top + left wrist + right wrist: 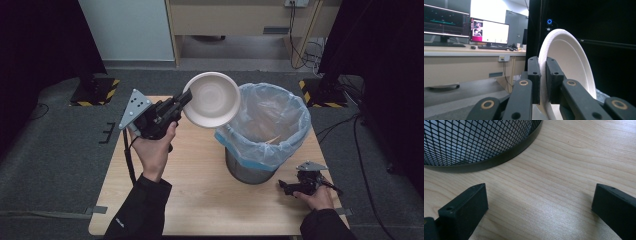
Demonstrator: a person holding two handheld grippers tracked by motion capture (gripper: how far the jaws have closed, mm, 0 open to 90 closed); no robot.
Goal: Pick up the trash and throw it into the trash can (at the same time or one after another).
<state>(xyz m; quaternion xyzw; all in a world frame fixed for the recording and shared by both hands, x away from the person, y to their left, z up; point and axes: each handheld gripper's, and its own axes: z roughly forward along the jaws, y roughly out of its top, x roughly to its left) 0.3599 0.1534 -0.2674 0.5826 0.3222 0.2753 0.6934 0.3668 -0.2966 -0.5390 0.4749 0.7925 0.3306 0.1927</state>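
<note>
A white paper bowl (pixel 212 99) hangs in the air above the table's back, tilted on edge, just left of the bin's rim. My left gripper (pixel 182 102) is shut on its rim; in the left gripper view the two pads (pixel 534 75) pinch the thin white edge of the bowl (pixel 569 62). The mesh waste bin (pixel 255 165) with a clear blue-edged liner (pixel 280 120) stands at the table's middle right. My right gripper (pixel 286 187) rests low on the table at the bin's right foot, jaws wide open on bare wood (pixel 541 202), with the bin's mesh wall (pixel 474 142) close ahead.
The wooden table (pixel 200 200) has free room at the front and left. Something pale lies inside the bin liner. Grey carpet surrounds the table, with cables on the floor at the right. A desk with monitors (pixel 489 32) stands beyond.
</note>
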